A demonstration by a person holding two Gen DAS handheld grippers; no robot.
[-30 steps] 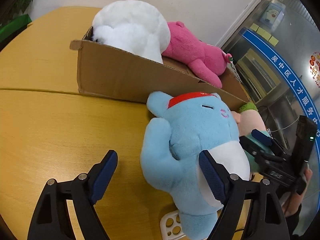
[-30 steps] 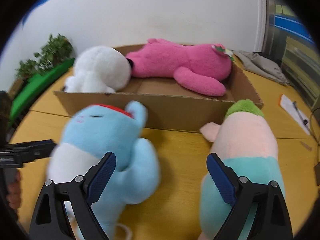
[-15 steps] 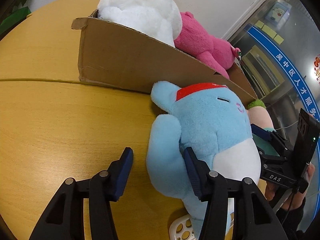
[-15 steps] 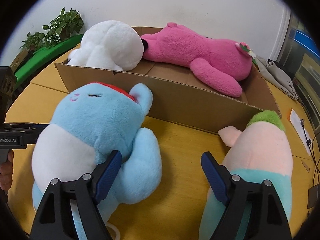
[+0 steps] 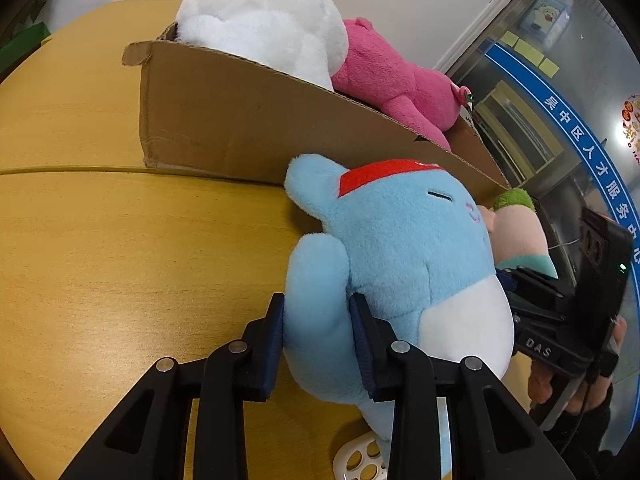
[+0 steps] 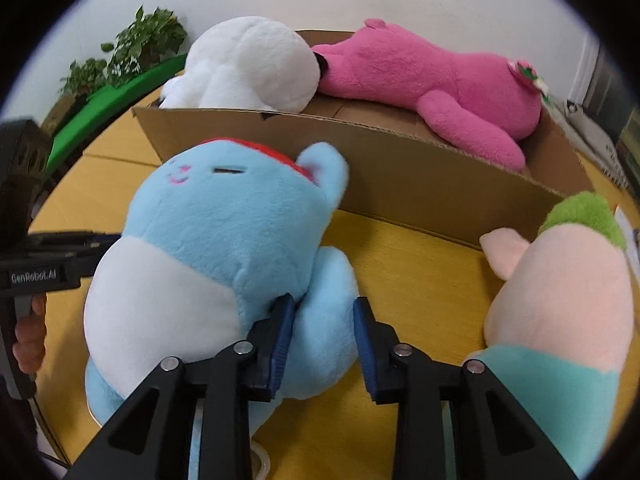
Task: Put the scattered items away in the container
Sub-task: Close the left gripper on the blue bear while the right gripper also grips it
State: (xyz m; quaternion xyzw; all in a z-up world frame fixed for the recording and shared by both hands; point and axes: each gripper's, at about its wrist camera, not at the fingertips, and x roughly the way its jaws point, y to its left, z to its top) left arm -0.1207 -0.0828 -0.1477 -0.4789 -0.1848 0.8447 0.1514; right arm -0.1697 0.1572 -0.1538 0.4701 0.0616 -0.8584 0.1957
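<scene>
A light blue plush toy (image 5: 404, 256) with a red headband and white belly lies on the wooden table against the cardboard box (image 5: 248, 120). My left gripper (image 5: 316, 336) is shut on one of its arms. My right gripper (image 6: 324, 336) is shut on its other arm (image 6: 328, 320). The blue plush (image 6: 216, 240) also shows in the right wrist view in front of the box (image 6: 420, 188). A white plush (image 6: 248, 68) and a pink plush (image 6: 432, 76) lie inside the box.
A pink, green and teal plush (image 6: 560, 312) lies on the table right of the blue one, beside the box's corner. A white perforated object (image 5: 360, 460) sits under the blue plush. Potted plants (image 6: 132, 52) stand beyond the table's left edge.
Both grippers moved in toward the blue plush and closed from wide open, each now squeezing one of its arms.
</scene>
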